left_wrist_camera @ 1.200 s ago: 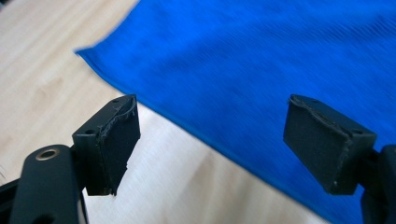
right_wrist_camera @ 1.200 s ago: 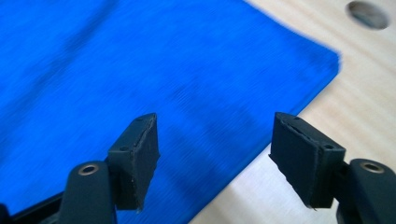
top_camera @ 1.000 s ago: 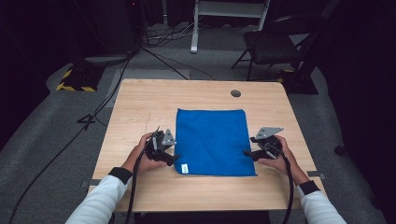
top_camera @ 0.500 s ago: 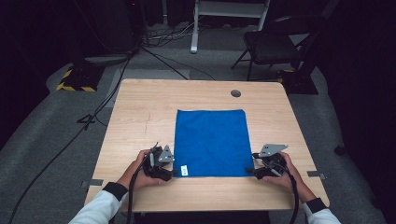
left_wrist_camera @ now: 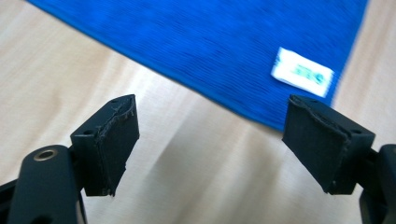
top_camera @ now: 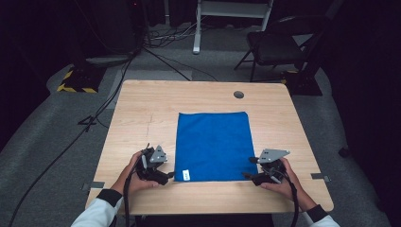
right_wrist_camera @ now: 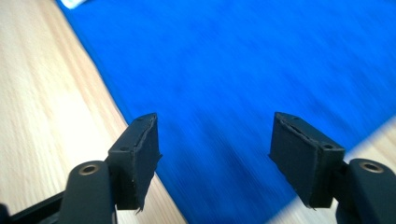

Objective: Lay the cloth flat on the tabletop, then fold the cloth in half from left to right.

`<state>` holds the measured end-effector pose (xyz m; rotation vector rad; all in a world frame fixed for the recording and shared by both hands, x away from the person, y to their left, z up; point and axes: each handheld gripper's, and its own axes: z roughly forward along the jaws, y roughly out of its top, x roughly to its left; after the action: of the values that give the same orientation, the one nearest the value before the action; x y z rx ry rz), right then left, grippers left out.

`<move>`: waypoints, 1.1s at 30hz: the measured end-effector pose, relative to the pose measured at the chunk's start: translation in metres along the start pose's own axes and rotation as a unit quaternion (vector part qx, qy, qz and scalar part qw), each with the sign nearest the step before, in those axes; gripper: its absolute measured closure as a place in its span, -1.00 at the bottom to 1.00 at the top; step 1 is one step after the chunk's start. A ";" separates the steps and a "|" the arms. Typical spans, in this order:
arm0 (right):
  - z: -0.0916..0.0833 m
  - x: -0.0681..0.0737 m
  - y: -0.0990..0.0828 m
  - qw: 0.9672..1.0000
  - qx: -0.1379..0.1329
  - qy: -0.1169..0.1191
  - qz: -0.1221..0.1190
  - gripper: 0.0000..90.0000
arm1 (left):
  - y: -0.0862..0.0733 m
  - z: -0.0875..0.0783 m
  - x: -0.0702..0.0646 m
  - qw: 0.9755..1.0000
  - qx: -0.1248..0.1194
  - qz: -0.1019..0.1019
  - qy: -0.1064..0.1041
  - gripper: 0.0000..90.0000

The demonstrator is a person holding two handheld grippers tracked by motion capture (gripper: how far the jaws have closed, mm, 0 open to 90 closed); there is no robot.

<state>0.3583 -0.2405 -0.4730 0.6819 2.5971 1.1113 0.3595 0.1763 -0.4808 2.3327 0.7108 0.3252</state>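
A blue cloth (top_camera: pixel 213 146) lies flat on the wooden table (top_camera: pixel 142 109), with a white label (top_camera: pixel 186 174) at its near left corner. My left gripper (top_camera: pixel 166 178) sits just left of that corner. Its jaws have just been opening and stand open over bare wood with nothing between them; the left gripper view has the cloth's corner and label (left_wrist_camera: pixel 302 73) just ahead of the left gripper (left_wrist_camera: pixel 210 107). My right gripper (top_camera: pixel 248 176) is at the near right corner, open. In the right gripper view the right gripper (right_wrist_camera: pixel 215 121) hangs over the cloth (right_wrist_camera: pixel 243 70), its pads not pressing on it.
A round cable hole (top_camera: pixel 239 94) sits near the table's far edge. Beyond the table are a dark chair (top_camera: pixel 279 42), a white stand (top_camera: pixel 231 9), floor cables (top_camera: pixel 94 118) and a yellow-black striped base (top_camera: pixel 75 85). Bare wood flanks the cloth on both sides.
Both hands have drawn back toward the near edge of the table, from the cloth's side edges down to its two near corners. The cloth has not moved.
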 end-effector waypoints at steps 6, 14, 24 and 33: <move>0.020 0.012 0.022 1.000 -0.006 0.019 -0.024 -0.19 | 0.002 -0.002 0.011 1.000 -0.007 -0.006 0.004 -0.59; 0.036 0.025 0.042 0.998 -0.020 0.038 -0.048 -0.12 | 0.008 -0.002 0.025 0.999 -0.017 -0.018 0.019 -0.57; 0.055 0.039 0.055 0.996 -0.009 0.047 -0.071 -0.08 | 0.020 0.007 0.038 0.999 -0.021 -0.025 0.030 -0.57; 0.081 0.060 0.078 0.993 -0.013 0.071 -0.092 -0.04 | 0.029 0.009 0.048 0.998 -0.031 -0.030 0.043 -0.57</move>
<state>0.3633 -0.1133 -0.4729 0.3619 2.6921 1.1709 0.4143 0.1809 -0.4664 2.2456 0.7991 0.4183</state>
